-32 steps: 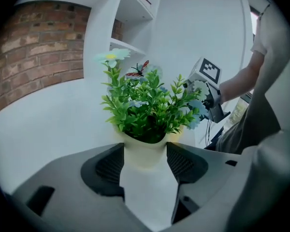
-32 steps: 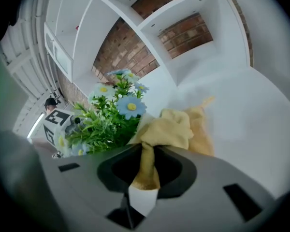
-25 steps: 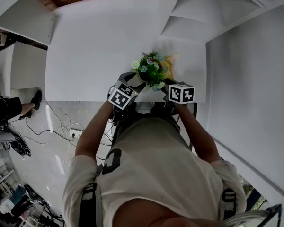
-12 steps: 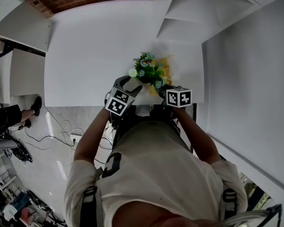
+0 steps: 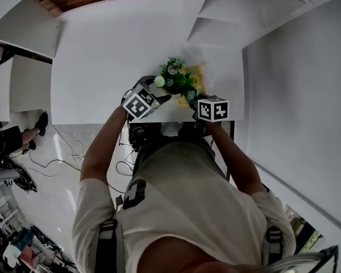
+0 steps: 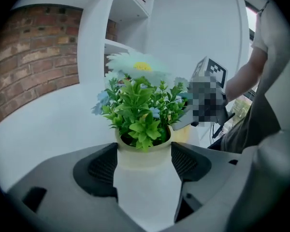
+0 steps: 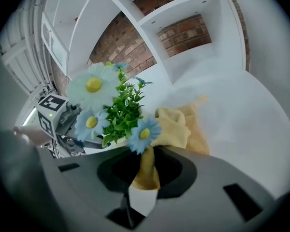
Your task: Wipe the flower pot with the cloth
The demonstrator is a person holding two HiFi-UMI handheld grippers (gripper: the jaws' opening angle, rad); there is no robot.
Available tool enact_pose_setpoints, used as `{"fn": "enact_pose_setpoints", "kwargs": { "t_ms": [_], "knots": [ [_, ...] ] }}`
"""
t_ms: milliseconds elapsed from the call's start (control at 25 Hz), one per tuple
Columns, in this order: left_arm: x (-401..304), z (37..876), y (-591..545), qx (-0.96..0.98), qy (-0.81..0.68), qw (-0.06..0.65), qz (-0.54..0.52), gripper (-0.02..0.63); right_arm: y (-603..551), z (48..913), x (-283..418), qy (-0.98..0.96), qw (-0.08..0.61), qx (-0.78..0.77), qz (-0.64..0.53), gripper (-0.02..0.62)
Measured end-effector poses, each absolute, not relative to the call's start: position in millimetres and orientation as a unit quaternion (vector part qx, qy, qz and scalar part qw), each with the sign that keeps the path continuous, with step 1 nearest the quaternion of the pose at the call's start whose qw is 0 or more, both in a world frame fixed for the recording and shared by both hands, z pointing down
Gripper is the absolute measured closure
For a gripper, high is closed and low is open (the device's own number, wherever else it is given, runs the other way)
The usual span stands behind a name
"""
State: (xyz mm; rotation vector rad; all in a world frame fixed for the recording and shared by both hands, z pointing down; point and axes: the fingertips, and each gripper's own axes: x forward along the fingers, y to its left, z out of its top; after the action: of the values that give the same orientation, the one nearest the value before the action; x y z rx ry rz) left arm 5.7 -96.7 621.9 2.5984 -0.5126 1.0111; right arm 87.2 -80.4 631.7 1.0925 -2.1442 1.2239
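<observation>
Cream ceramic, that's your small round flower pot [image 6: 144, 157], carrying a green plastic plant with blue and white daisies [image 6: 140, 110], and it stands on the white table [image 5: 102, 56] at the near edge, toward the right. Your left gripper [image 6: 145, 148] has just been opening its jaws. They sit released, 1 pad on each side of the pot, not pressing it. Your right gripper [image 7: 145, 170] is clenched on a soft yellow cloth [image 7: 176, 127], which bunches up just right of the pot, under the flowers.

To wipe well, I'd say close the left pads gently on the pot's wall first so it can't slide or tip. Then sweep the cloth round the side below the leaves and keep off the petals.

No brand or wording reads anywhere, only the black-and-white square markers on the 2 marker cubes [image 5: 213, 109].
</observation>
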Motion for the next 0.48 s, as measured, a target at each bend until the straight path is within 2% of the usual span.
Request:
{"fn": "enact_pose_setpoints", "kwargs": {
  "t_ms": [160, 360, 480],
  "knots": [
    [7.4, 623.0, -93.2, 0.896, -0.244, 0.172, 0.330, 0.265, -83.4, 630.5, 93.4, -0.770, 0.215, 0.410, 0.439, 0.511],
    [5.9, 619.9, -94.6, 0.871, -0.343, 0.194, 0.293, 0.265, -71.4, 631.6, 74.0, -0.790, 0.271, 0.390, 0.389, 0.511],
    [5.8, 613.7, -92.1, 0.863, -0.356, 0.214, 0.287, 0.265, -69.8, 632.1, 70.1, -0.787, 0.270, 0.387, 0.397, 0.511]
  ]
}}
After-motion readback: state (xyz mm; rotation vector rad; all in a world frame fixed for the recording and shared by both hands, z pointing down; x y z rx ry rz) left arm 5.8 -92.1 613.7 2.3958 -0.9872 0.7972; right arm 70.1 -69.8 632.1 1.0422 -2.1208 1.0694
